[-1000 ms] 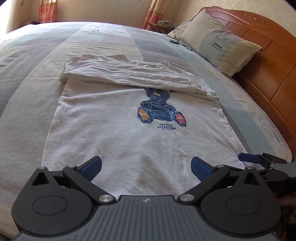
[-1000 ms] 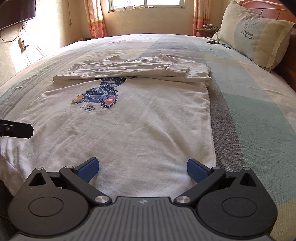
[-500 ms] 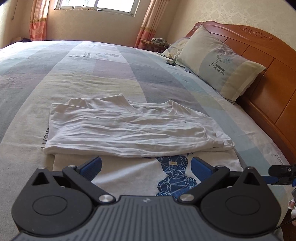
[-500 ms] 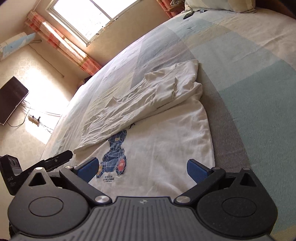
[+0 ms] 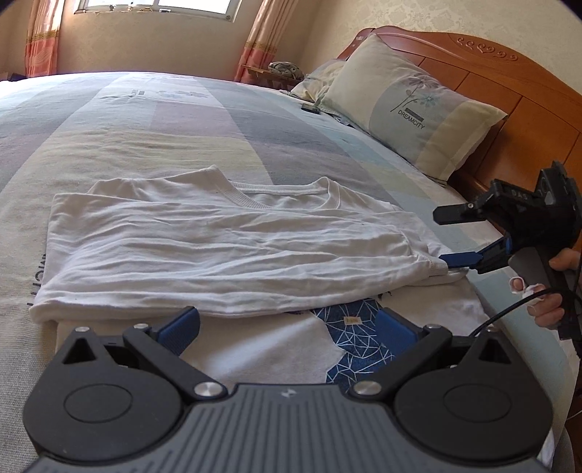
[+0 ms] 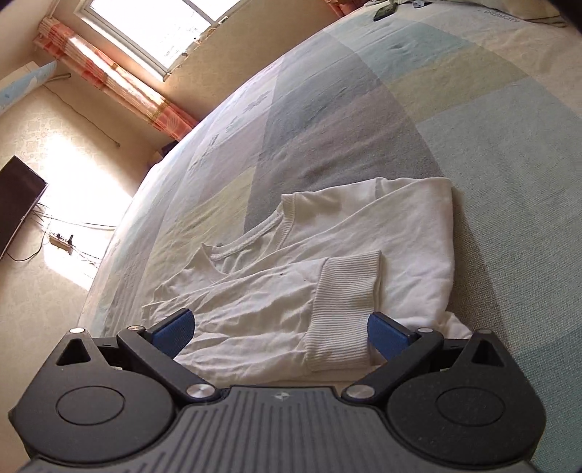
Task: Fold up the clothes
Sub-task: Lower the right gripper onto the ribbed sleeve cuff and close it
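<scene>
Left wrist view: white sweatshirt (image 5: 225,254) lies on the bed (image 5: 152,138), its sleeves folded across the chest so that the folded band covers the upper part of the blue geometric print (image 5: 354,338); collar toward 12 o'clock, hem end under the camera at 6 o'clock. Left gripper (image 5: 287,327) has its jaws spread wide, blue pads on either side of the lower edge of the folded band, nothing between them; whether the pads touch the cloth cannot be told. At 3 o'clock the right gripper (image 5: 451,236) is seen side-on, held by the person's hand (image 5: 545,291), its fingers parted, the lower blue finger just beside the ribbed cuff (image 5: 436,269) at the garment's right edge. Pillow (image 5: 411,105) leans on the wooden headboard (image 5: 516,94) at 1 to 2 o'clock; window (image 5: 156,5) with curtains at 12 o'clock. Right wrist view: jaws also wide apart, the ribbed cuff (image 6: 345,313) lying between the two pads without being pinched; collar (image 6: 251,236) toward 11 o'clock. A dark screen (image 6: 16,203) hangs on the wall at 9 o'clock.
</scene>
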Demonstrator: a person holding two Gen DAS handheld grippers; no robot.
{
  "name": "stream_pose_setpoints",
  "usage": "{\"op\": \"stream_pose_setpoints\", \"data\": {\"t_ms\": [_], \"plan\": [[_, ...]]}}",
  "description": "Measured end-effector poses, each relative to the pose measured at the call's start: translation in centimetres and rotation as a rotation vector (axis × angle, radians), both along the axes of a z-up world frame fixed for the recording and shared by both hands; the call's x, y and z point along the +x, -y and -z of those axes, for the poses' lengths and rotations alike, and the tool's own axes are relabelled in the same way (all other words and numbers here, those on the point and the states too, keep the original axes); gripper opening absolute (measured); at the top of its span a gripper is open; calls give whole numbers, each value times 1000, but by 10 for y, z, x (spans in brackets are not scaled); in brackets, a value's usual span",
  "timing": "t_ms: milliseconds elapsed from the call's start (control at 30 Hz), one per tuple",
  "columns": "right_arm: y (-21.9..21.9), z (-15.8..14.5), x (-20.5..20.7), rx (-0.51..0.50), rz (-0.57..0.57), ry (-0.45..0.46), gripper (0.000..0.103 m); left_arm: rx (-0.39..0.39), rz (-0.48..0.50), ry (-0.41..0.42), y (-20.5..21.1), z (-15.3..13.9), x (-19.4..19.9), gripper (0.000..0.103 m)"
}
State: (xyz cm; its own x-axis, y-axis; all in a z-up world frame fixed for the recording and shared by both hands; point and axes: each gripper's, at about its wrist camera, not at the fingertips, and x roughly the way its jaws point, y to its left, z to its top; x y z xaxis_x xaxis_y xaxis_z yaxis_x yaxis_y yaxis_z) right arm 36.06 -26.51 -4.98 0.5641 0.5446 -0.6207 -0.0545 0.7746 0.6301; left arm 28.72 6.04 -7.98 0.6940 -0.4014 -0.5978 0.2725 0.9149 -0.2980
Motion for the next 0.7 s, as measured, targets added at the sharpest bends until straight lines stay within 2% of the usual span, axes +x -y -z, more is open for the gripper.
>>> {"op": "stream_pose_setpoints", "data": {"t_ms": [100, 300, 433, 600, 700], "plan": [[5, 17, 2, 36, 8, -19, 103, 1, 23, 17, 5, -2, -3, 102], [12, 17, 16, 170, 3, -21, 103, 16, 30, 29, 8, -4, -5, 102], [6, 19, 19, 133, -31, -44, 103, 21, 24, 25, 7, -2, -5, 102], [11, 17, 11, 219, -41, -14, 103, 11, 25, 32, 7, -2, -4, 102], [1, 15, 12, 194, -77, 10, 103, 10, 27, 31, 7, -2, -4, 102]]}}
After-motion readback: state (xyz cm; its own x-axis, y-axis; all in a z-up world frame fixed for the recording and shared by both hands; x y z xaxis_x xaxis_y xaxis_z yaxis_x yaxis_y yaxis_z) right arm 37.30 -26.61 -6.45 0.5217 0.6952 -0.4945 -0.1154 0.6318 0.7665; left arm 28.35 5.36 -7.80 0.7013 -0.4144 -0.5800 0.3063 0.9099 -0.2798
